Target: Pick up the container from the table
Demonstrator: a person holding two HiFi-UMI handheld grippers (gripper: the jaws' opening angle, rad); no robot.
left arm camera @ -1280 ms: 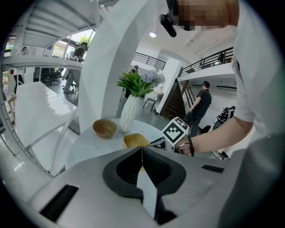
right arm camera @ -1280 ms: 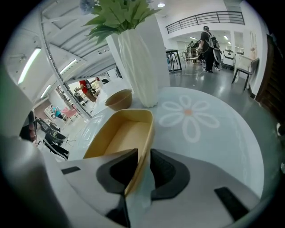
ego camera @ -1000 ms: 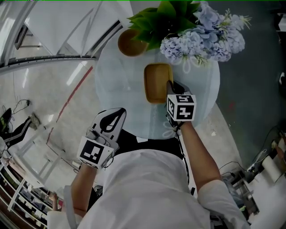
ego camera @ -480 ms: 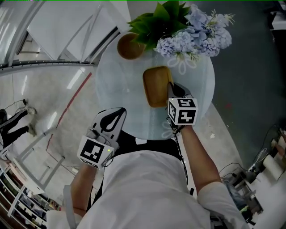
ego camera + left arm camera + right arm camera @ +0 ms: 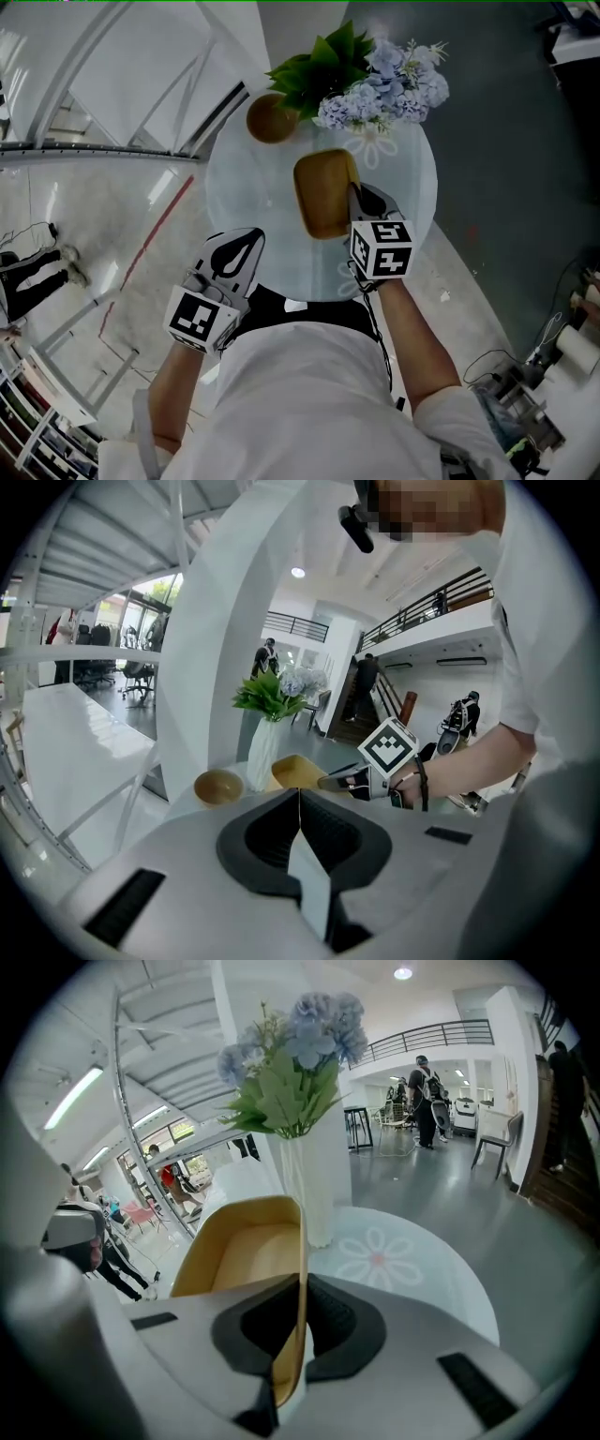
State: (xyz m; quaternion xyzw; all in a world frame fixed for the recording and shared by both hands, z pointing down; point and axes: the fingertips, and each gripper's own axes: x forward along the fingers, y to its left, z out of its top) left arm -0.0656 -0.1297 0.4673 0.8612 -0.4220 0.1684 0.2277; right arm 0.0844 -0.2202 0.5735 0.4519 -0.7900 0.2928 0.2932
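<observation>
Head view looks down on a round glass table [image 5: 248, 187], with a tan, tray-like container [image 5: 322, 192] near its middle, a little toward 5 o'clock. A small brown bowl [image 5: 272, 117] stands at 11 o'clock, and a white vase of blue flowers [image 5: 375, 89] at 1 o'clock; neither touches the container.

The right gripper [image 5: 356, 195] reaches in from the table's 5 o'clock edge. Right gripper view shows its 2 pads clenched on 1 thin side wall of the container, with the rim running up between them and the tray's hollow lying to the 9 o'clock side. The tray hangs tilted from that wall, and the table's flower print shows beyond and below it, so it looks to be clear of the glass or nearly so.

The left gripper [image 5: 246, 239] hovers off the table at 7 o'clock, well apart from everything. Left gripper view shows its jaws pressed together with nothing between them.

My reading is that the grasp is made and the lift is in hand. The next move calls for a straight rise with the clench kept firm. A pinch on 1 wall leaves the tray's weight hanging off to the side, so it could swing or slip, and the path should stay away from the vase at 12 o'clock.
</observation>
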